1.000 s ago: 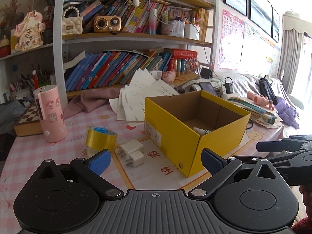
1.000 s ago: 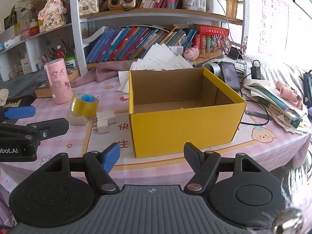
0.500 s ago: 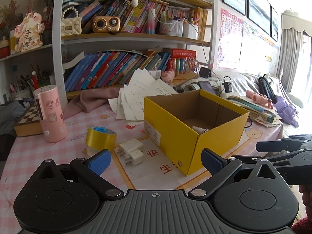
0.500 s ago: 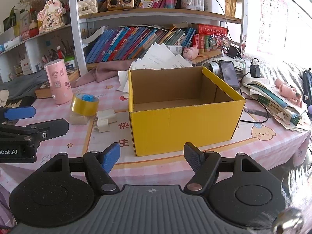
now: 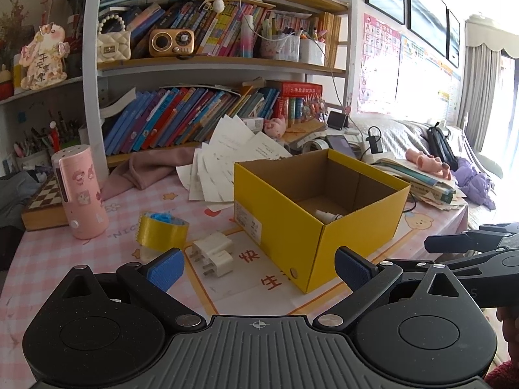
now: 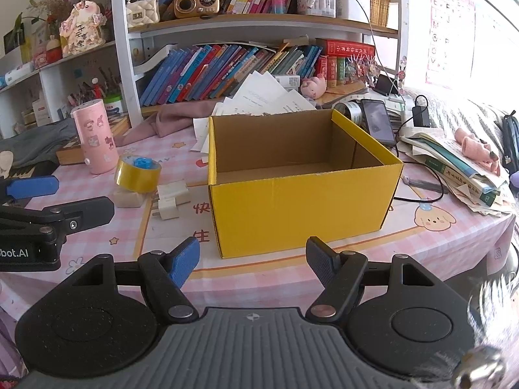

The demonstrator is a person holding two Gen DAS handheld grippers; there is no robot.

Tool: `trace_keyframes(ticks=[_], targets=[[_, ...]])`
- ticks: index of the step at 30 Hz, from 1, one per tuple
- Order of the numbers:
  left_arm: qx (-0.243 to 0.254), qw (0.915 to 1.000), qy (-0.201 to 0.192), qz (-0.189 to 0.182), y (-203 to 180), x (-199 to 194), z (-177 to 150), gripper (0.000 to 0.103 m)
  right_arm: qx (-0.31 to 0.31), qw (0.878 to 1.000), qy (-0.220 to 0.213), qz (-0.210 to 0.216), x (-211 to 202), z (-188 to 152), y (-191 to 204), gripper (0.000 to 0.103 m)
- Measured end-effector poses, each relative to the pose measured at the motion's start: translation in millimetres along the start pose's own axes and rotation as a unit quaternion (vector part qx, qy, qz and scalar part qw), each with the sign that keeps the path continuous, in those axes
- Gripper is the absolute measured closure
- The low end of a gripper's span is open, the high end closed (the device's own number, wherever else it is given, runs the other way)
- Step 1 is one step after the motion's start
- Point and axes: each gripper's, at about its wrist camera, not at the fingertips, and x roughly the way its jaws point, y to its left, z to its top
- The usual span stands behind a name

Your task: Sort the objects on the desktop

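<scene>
Left hand-held gripper [image 5: 259, 267]: jaws spread wide, nothing between the blue pads, poised above the near edge of the bench [image 5: 48, 259]. Right hand-held gripper [image 6: 253, 259]: jaws likewise apart and holding nothing, facing the front wall of the yellow cardboard box [image 6: 301, 201], short of touching it. Box stands open-topped at mid-bench on the pink checked cover; a small white item [image 5: 327, 216] lies on its floor near the front wall, seen only from the left wrist view. Left of the box, well clear of it: two white plug adapters [image 5: 214, 253] side by side, a roll of yellow tape [image 5: 162, 231] just behind them with something blue on top, and a pale eraser-like block [image 6: 128, 198] touching the roll. Farther left, a pink cylinder [image 5: 81, 191] with stickers stands upright. Loose papers [image 5: 227, 159] lean behind the box.
</scene>
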Motion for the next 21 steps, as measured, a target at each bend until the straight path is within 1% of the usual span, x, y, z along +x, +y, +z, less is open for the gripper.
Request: trace_keyframes(ticks=[13, 21], targets=[[0.012, 0.9999, 0.005, -0.004, -3.4, 4.1, 1.3, 0.003, 0.010, 1.000, 0.005, -0.001, -1.3, -4.0, -9.9, 0.032], [0.010, 0.9999, 0.008, -0.004, -4.8, 6.5, -0.2, 0.002, 0.009, 1.000, 0.011, 0.000, 2.4, -3.5, -8.8, 0.031]])
